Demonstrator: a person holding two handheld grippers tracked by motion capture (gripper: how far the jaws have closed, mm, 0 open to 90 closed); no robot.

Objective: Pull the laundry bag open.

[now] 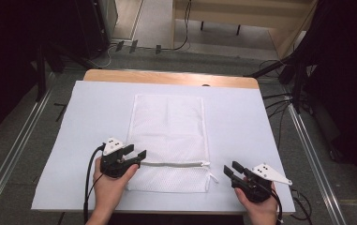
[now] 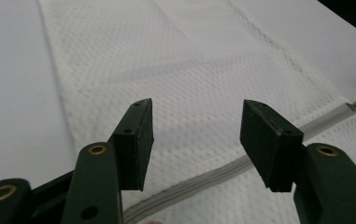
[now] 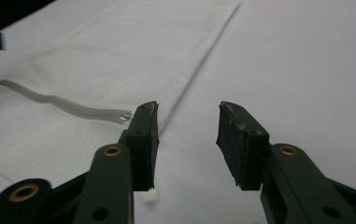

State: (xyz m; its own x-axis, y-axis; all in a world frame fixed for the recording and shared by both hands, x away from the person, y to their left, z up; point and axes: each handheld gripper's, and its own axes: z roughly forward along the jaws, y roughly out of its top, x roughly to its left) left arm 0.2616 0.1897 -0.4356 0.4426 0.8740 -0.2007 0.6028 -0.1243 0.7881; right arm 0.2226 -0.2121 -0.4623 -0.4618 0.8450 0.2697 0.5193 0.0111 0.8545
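- High view: I am seeing a white mesh bag (image 1: 169, 140) lying flat mid-table on the white sheet (image 1: 241, 122), its grey zipper (image 1: 174, 164) running across the near part. My left gripper (image 1: 135, 153) is sitting at the zipper's left end, my right gripper (image 1: 231, 169) just beside the bag's right edge.
- Left gripper view: the jaws are standing spread over the mesh bag (image 2: 189, 79) and zipper (image 2: 316, 123).
- Right gripper view: the jaws are gaping apart, holding nothing, near the zipper (image 3: 63, 106) end.

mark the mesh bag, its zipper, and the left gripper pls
mesh bag (image 1: 169, 124): high view, upper panel of the white mesh.
zipper (image 1: 174, 164): high view, middle of the grey strip.
left gripper (image 1: 135, 152): high view, between its open fingertips.
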